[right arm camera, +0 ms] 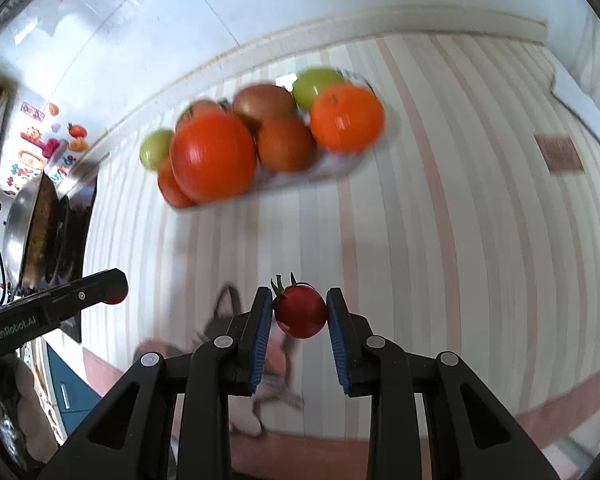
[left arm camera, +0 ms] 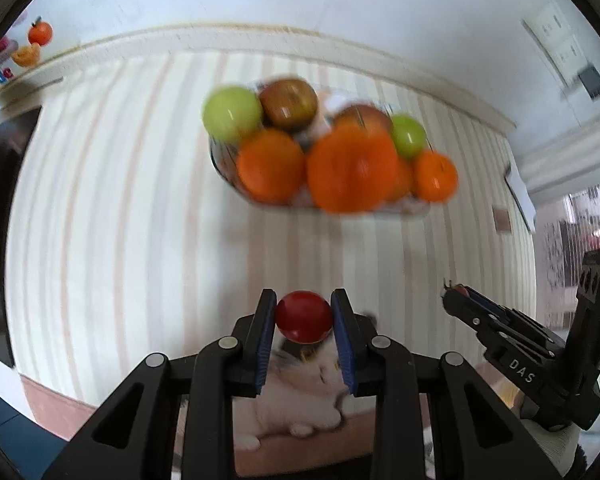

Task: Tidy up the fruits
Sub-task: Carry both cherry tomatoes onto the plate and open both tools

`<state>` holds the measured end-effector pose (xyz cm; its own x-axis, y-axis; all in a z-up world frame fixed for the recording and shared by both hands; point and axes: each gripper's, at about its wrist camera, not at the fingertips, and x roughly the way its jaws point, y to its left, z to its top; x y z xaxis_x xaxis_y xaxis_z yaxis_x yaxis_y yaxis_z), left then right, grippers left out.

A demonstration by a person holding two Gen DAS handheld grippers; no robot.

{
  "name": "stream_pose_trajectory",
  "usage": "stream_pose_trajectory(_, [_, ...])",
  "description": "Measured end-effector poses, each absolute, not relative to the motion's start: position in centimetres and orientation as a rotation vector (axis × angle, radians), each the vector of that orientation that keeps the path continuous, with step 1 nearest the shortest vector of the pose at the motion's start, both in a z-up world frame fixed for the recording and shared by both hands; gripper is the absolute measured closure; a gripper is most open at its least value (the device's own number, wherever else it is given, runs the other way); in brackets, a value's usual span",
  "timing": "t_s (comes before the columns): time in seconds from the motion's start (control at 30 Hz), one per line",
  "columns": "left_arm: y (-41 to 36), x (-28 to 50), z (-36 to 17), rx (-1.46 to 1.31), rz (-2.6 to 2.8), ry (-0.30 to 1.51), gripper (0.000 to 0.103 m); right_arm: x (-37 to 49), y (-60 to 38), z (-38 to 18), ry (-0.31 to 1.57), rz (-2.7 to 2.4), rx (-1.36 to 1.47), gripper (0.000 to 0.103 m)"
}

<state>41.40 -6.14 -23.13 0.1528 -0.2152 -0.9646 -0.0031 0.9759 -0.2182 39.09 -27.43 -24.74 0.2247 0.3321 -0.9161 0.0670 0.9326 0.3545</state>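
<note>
Left tongs [left arm camera: 304,316]: clamped on a red tomato [left arm camera: 304,317].
Right tongs [right arm camera: 299,312]: clamped on a stemmed tomato [right arm camera: 300,312]; stem shows only here.
Fruit bowl [left arm camera: 228,178]: at 12 o'clock.

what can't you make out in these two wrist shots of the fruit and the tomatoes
- Fruit dish: blurred in both views and buried under fruit; its make is unclear.
- Small red tomato in the left gripper: right wrist view shows only a sliver behind the jaws.
- Cat picture: left wrist view, partly hidden by the gripper.
- Magnets: right wrist view, too small to read.
</note>
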Motion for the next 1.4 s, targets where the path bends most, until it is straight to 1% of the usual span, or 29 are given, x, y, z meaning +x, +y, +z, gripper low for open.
stream_pose_trajectory(0.23, [-4.4,47.0,-23.0,-0.177,-0.115,1.389,0.078,45.4,-27.4,-24.2,1.296,0.202,0.368,0.073])
stream_pose_trajectory(0.4, [-4.6,50.1,-23.7,-0.191,-0.155,1.435,0.078,48.8,-27.7,-25.5,1.315,0.211,0.430,0.073])
stream_pose_trajectory(0.6, [-5.5,52.1,-25.5,-0.207,-0.163,1.494,0.077,50.9,-27.8,-27.2,1.339,0.196,0.469,0.073])
stream_pose_trajectory(0.77, [-6.2,53.4,-26.4,-0.207,-0.164,1.529,0.077,52.3,-27.7,-26.7,1.315,0.192,0.457,0.073])
stream_pose_trajectory(0.97, [-6.6,54.1,-27.8,-0.192,-0.132,1.605,0.077,54.0,-28.2,-27.2,1.341,0.176,0.456,0.071])
stream_pose_trajectory(1.0, [-6.6,54.1,-27.8,-0.197,-0.128,1.609,0.076,54.1,-28.3,-27.2,1.347,0.167,0.459,0.069])
stream_pose_trajectory(1.03, [-6.5,54.2,-27.7,-0.201,-0.125,1.605,0.075,54.1,-28.4,-27.2,1.347,0.165,0.462,0.063])
stream_pose_trajectory(1.07, [-6.5,54.2,-27.5,-0.204,-0.127,1.590,0.072,54.0,-28.6,-27.0,1.343,0.165,0.467,0.052])
stream_pose_trajectory(1.1, [-6.4,54.2,-27.3,-0.202,-0.122,1.582,0.069,54.0,-28.8,-26.9,1.344,0.164,0.472,0.045])
stream_pose_trajectory(1.13, [-6.4,54.2,-27.0,-0.201,-0.120,1.575,0.062,54.0,-28.9,-26.7,1.347,0.163,0.480,0.034])
stream_pose_trajectory(1.17, [-6.3,54.2,-26.7,-0.203,-0.166,1.512,0.052,53.9,-29.1,-26.4,1.339,0.160,0.489,0.033])
stream_pose_trajectory(1.2, [-6.0,54.1,-26.2,-0.210,-0.165,1.500,0.046,53.8,-29.3,-26.0,1.333,0.160,0.488,0.033])
stream_pose_trajectory(1.23, [-5.9,54.0,-25.9,-0.209,-0.166,1.487,0.034,53.6,-29.4,-25.6,1.328,0.159,0.484,0.033])
stream_pose_trajectory(1.27, [-5.7,53.8,-25.4,-0.203,-0.160,1.469,0.029,53.5,-29.4,-25.2,1.325,0.154,0.479,0.031])
stream_pose_trajectory(1.3, [-5.5,53.7,-25.0,-0.193,-0.150,1.458,0.028,53.3,-29.4,-24.6,1.316,0.142,0.459,0.029])
stream_pose_trajectory(1.37, [-5.2,53.1,-24.0,-0.175,-0.132,1.433,0.024,52.9,-29.3,-23.5,1.296,0.124,0.404,0.013])
stream_pose_trajectory(1.4, [-5.0,52.8,-23.7,-0.171,-0.126,1.424,0.021,52.5,-29.0,-22.8,1.284,0.115,0.366,0.011])
